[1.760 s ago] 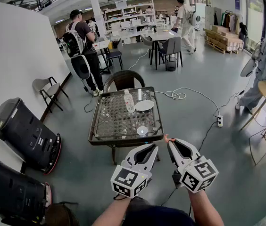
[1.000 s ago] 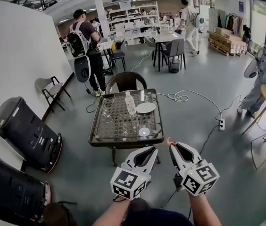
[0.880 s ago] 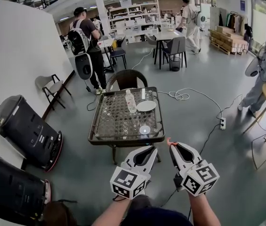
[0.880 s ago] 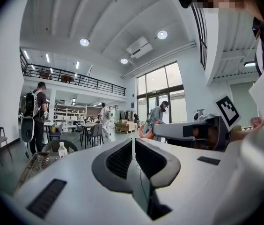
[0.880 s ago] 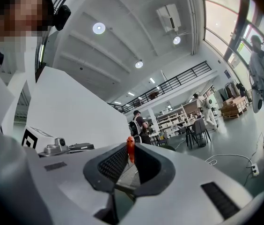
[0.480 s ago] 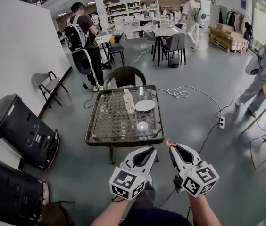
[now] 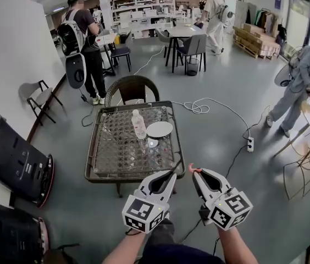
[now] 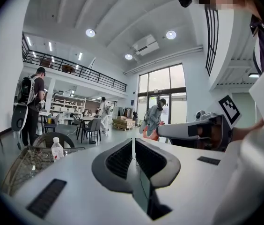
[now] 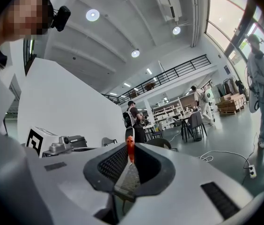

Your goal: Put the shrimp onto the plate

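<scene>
My right gripper (image 7: 194, 170) is shut on an orange shrimp (image 7: 192, 168), whose tip sticks out between the jaw tips; in the right gripper view the shrimp (image 9: 130, 146) stands pinched at the jaw tips. My left gripper (image 7: 171, 175) is shut with nothing in it, held beside the right one. Both hover just short of the near edge of a low wicker-and-glass table (image 7: 116, 169). A white plate (image 7: 159, 129) lies on the far right part of the table, well ahead of both grippers.
On the table stand a plastic water bottle (image 7: 139, 125) left of the plate and a small clear dish (image 7: 153, 143) in front of it. A wicker chair (image 7: 132, 90) is behind the table. Black cases (image 7: 12, 158) lie left. A cable and power strip (image 7: 249, 144) run right.
The table has come closer and shifted left in the head view as the person walked toward it. Both grippers keep their pose, the shrimp still held in the right one.
</scene>
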Demonstrator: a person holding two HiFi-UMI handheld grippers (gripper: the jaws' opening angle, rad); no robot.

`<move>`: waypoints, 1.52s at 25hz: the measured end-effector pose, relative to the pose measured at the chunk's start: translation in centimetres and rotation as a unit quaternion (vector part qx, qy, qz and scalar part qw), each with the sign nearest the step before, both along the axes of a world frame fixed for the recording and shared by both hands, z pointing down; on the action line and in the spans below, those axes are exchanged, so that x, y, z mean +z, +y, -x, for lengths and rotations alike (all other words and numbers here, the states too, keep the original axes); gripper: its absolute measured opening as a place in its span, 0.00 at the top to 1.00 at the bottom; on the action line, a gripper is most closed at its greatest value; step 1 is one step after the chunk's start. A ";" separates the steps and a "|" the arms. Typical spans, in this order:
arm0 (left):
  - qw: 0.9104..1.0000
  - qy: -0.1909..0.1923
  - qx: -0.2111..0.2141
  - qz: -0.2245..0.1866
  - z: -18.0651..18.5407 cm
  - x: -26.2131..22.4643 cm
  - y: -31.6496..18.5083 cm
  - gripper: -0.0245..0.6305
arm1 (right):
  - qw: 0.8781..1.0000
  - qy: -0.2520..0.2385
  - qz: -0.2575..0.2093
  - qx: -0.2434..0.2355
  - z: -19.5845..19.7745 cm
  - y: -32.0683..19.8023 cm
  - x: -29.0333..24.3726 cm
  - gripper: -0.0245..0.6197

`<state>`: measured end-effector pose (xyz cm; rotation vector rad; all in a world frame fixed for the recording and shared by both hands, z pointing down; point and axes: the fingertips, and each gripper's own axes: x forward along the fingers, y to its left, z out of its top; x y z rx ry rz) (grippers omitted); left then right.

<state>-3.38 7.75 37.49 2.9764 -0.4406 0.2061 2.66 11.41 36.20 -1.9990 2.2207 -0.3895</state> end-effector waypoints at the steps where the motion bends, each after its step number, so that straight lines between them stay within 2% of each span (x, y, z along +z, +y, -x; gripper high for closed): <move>1: 1.000 -0.003 0.001 -0.002 -0.4 0.2 -1.0 0.92 | 1.000 0.000 0.002 0.001 -0.3 -1.0 0.1 0.89; 6: 0.999 -0.026 0.008 -0.017 -2.1 1.0 -5.8 0.92 | 1.000 -0.006 0.021 0.008 -1.9 -6.2 0.7 0.89; 16: 0.999 -0.031 0.031 0.007 -5.0 2.6 -13.8 0.92 | 0.999 -0.009 0.039 0.009 -4.5 -15.9 2.0 0.89; 23: 0.999 -0.036 0.018 0.019 -5.5 3.0 -16.9 0.92 | 0.999 -0.018 0.041 -0.003 -5.6 -20.1 2.4 0.89; 28: 0.999 -0.043 -0.002 0.026 -6.3 4.1 -18.5 0.92 | 0.998 -0.026 0.045 -0.022 -6.9 -22.9 3.6 0.89; 31: 0.998 -0.049 -0.021 0.032 -7.9 5.1 -19.6 0.92 | 0.997 -0.026 0.055 -0.040 -8.9 -24.8 4.6 0.89; 34: 0.996 -0.058 -0.062 0.041 -10.1 6.1 -21.1 0.92 | 0.994 -0.028 0.071 -0.078 -11.3 -27.1 6.4 0.89; 38: 0.990 -0.072 -0.110 0.058 -10.9 8.0 -22.8 0.92 | 0.984 -0.023 0.105 -0.139 -11.8 -30.2 9.7 0.89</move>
